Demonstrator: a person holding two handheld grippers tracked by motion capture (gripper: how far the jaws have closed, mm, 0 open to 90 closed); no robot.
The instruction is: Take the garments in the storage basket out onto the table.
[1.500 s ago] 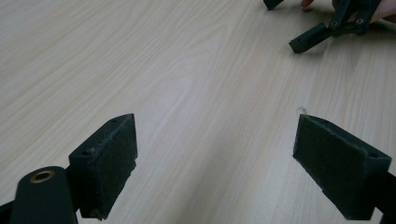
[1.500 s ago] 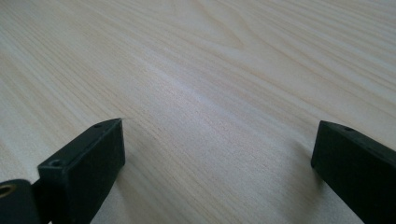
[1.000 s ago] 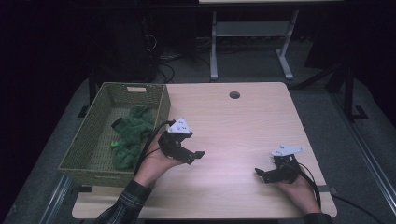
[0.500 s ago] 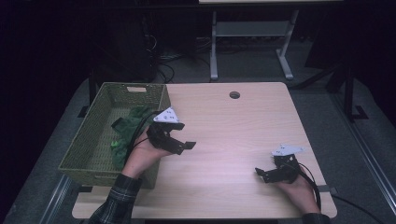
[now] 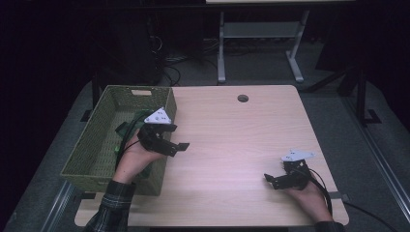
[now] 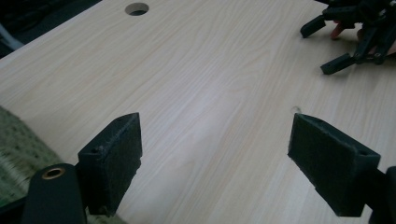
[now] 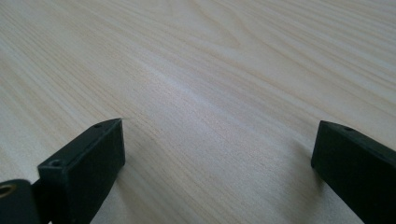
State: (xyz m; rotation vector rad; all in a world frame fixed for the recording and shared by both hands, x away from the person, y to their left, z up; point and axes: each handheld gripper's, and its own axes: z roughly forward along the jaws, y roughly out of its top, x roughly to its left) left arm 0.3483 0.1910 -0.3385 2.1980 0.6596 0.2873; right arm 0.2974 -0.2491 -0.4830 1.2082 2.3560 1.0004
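A green woven basket (image 5: 92, 150) stands on the left part of the table. Green cloth (image 5: 124, 130) lies inside it, mostly hidden behind the left hand. My left gripper (image 5: 178, 137) hovers at the basket's right rim, jaws open and pointing right over the wood, with nothing between them (image 6: 215, 158). A strip of the basket (image 6: 14, 154) shows at the lower left of the left gripper view. My right gripper (image 5: 270, 181) rests low near the table's front right, open and empty (image 7: 215, 158), and it also appears far off as the other gripper (image 6: 355, 37).
The light wooden table (image 5: 232, 140) has a round cable hole (image 5: 242, 98) near its far edge. Beyond the table stands a grey metal frame (image 5: 261, 43) on a dark floor with cables.
My left gripper has moved left and away from me, from the table's middle to the basket's right rim, still open. The right gripper has stayed put.
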